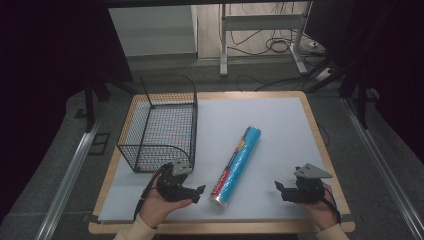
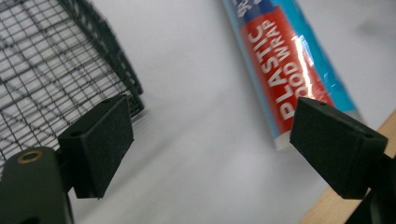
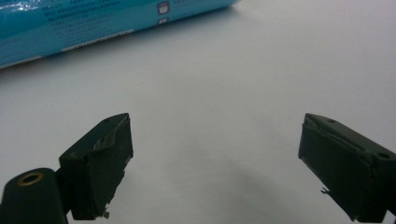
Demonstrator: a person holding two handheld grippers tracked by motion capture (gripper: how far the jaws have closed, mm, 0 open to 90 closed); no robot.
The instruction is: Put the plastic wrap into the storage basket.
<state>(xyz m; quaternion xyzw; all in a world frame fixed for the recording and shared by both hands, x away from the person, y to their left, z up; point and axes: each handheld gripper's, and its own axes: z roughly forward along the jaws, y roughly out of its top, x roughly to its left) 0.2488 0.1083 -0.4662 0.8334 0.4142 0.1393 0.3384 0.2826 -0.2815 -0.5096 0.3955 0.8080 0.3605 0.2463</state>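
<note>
One long blue cylindrical roll of plastic food wrap [image 1: 236,167] with a red label band lies flat on the pale grey surface [image 1: 280,125], slanted, its red end toward the person and its blue end pointing away and to the right. In the left gripper view the roll [image 2: 285,70] runs down from the top edge, so its far end is cut off; the white words "PLASTIC FOOD WRAP" read clearly on the red band, and its near end stops just short of the wooden edge of the surface. In the right gripper view only part of the roll's blue side [image 3: 93,23] shows along the top, with small print too fine to read.

One black wire mesh basket [image 1: 160,122] stands upright to the left of the roll, well apart from it. In the left gripper view just a corner of the basket [image 2: 56,60] shows, cut off by the frame.

There are two claws, one in each hand. The left claw [image 1: 197,192] hovers just left of the roll's red end, jaws spread wide with nothing between them. The right claw [image 1: 280,190] sits to the right of the roll, near the front edge, jaws likewise wide apart and holding nothing. Beyond the surface, the room is dark and hard to make out.
</note>
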